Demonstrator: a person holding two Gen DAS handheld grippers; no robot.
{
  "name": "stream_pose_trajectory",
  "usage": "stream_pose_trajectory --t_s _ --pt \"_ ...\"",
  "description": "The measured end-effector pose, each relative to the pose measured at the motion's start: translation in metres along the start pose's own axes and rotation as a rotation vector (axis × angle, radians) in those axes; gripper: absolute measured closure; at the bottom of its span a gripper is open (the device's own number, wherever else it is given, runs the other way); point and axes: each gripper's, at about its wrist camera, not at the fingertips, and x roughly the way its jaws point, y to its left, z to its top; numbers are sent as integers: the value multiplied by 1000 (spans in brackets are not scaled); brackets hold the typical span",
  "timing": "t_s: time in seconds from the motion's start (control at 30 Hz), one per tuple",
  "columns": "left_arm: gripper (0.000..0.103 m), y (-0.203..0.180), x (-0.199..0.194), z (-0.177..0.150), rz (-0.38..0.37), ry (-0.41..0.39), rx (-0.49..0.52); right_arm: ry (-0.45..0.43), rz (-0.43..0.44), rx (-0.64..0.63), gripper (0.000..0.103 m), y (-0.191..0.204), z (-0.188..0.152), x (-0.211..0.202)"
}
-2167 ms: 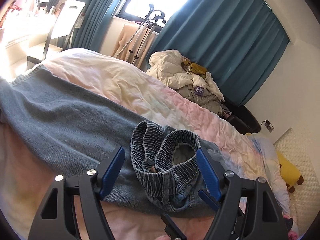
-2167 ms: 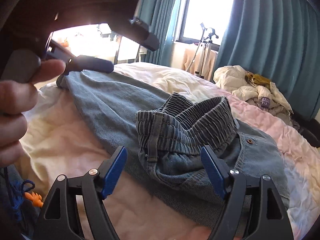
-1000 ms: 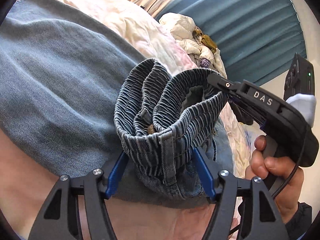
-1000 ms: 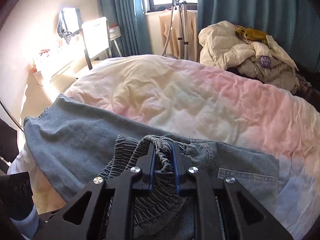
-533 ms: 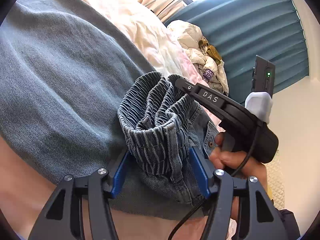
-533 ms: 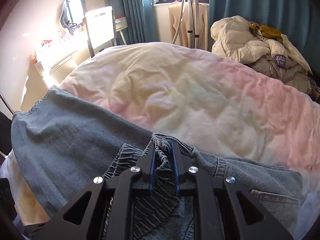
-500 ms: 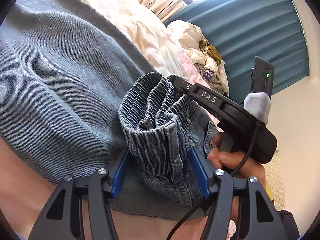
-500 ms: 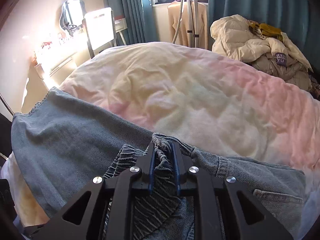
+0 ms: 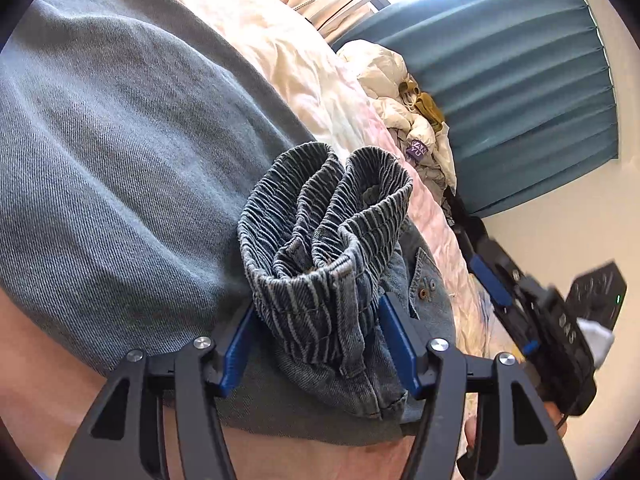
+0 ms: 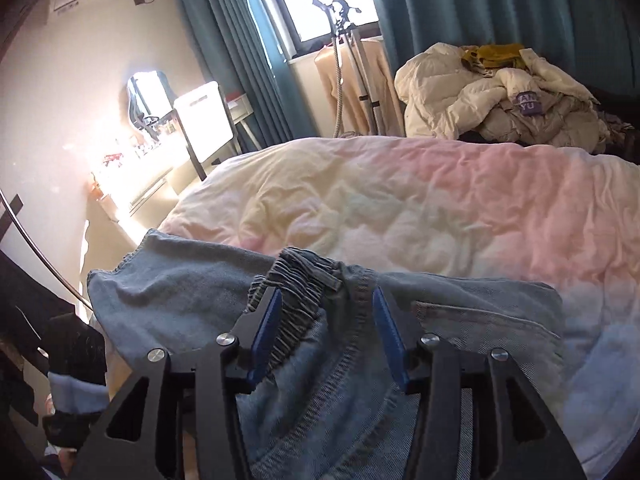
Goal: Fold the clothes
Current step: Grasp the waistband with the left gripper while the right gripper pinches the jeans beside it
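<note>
Jeans (image 9: 132, 152) are lying across the near edge of the bed (image 10: 400, 200) | my left tongs (image 9: 320, 336) are clamping the bunched elastic waistband (image 9: 320, 224) | my right tongs (image 10: 325, 332) have just been opening, pads now straddling denim without pressing.

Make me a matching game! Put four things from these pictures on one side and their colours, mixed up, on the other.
Things:
1. jeans
2. curtain
3. puffy coat
4. bedcover

Colours:
A. cream
B. pink and pale yellow
C. faded blue denim
D. teal

Pairs: 1-C, 2-D, 3-A, 4-B
</note>
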Motion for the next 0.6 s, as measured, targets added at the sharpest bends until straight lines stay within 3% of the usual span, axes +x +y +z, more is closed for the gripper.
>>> stream_pose_trajectory --t_s 0.2,0.33,0.4,0.43,0.6 --pt "42 0 4 6 -6 0 -20 -60 -212 185 51 -66 -58 -82" --pt "42 1 5 5 6 -4 -14 -57 -212 392 48 -101 -88 -104" --pt "42 1 7 6 10 -6 -16 -68 -211 492 30 -114 -103 -111" --pt "42 1 8 7 12 -6 -18 -52 -212 518 26 -118 -109 -107" --pt "44 2 12 8 24 -22 -45 31 -124 573 26 -126 -130 -77"
